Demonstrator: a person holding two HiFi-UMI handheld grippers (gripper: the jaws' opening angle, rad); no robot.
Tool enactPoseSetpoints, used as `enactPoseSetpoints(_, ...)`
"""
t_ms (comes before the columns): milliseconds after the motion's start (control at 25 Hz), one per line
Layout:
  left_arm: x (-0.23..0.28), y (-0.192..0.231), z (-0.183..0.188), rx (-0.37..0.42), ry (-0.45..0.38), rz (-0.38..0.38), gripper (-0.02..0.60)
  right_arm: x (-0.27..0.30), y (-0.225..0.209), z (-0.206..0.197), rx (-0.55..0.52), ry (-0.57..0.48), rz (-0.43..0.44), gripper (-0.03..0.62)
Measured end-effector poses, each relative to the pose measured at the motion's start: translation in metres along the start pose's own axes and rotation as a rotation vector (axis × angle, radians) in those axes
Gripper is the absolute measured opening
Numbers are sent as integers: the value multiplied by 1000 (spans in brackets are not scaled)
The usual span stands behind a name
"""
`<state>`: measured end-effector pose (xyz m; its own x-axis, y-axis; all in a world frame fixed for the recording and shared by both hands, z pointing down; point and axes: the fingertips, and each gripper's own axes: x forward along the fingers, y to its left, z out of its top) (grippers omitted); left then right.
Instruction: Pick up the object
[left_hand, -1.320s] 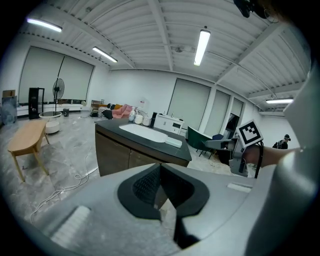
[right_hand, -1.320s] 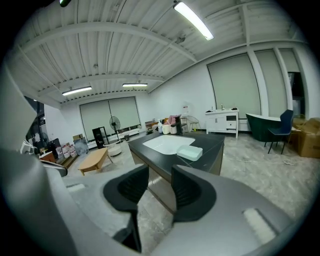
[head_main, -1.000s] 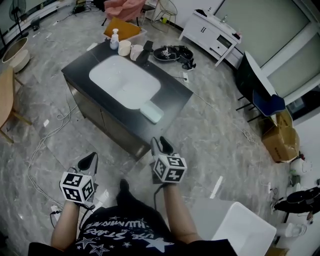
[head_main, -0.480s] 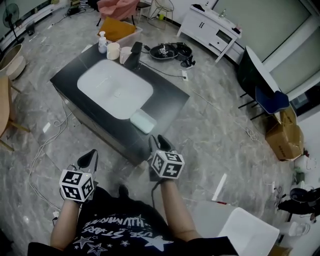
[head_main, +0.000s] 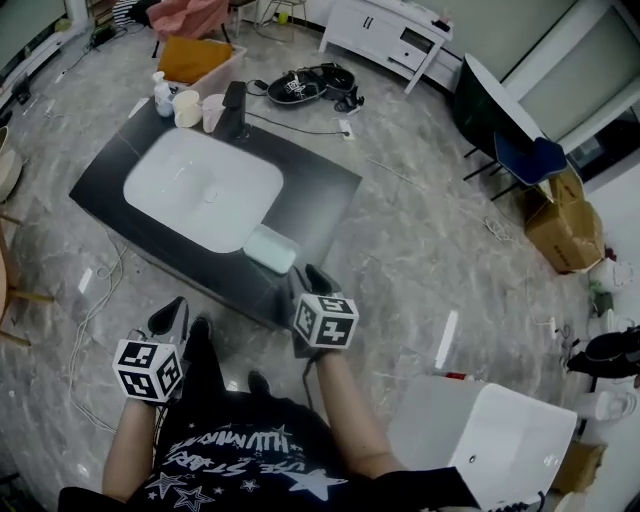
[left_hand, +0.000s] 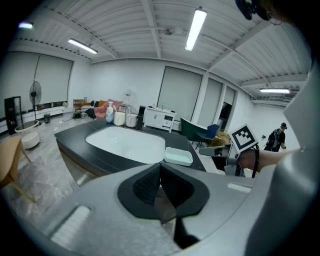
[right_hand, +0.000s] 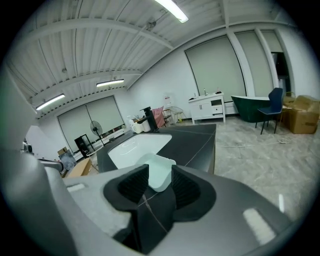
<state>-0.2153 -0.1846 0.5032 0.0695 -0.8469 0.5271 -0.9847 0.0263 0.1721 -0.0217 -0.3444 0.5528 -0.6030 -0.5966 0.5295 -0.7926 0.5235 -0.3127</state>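
A pale green rectangular dish (head_main: 270, 249) lies on the black counter (head_main: 322, 192), at the near rim of the white basin (head_main: 200, 188). My right gripper (head_main: 311, 284) hovers at the counter's near edge, just short of the dish, open. In the right gripper view the dish (right_hand: 156, 171) shows through the gap between the pads, a little beyond them. My left gripper (head_main: 168, 318) hangs lower left, off the counter, jaws shut on nothing. The left gripper view has the dish (left_hand: 178, 156) beyond the closed tips (left_hand: 160, 168), with the right gripper (left_hand: 220, 150) beside it.
A soap bottle (head_main: 160, 93), two cups (head_main: 187, 107) and a black tap (head_main: 235, 105) stand along the counter's far end. Cables and shoes (head_main: 300, 85) litter the floor. A white chair (head_main: 510, 440) is at my right, a cardboard box (head_main: 565, 235) further off.
I have stepped closer: the counter has slid left and down in the head view, and the right gripper now sits near the dish. Both grippers keep their state.
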Motion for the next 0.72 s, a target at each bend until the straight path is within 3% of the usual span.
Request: enactPoseSetpoints(720, 107, 64, 66, 149, 99, -330, 8, 39, -18, -16, 185, 103, -382, 132)
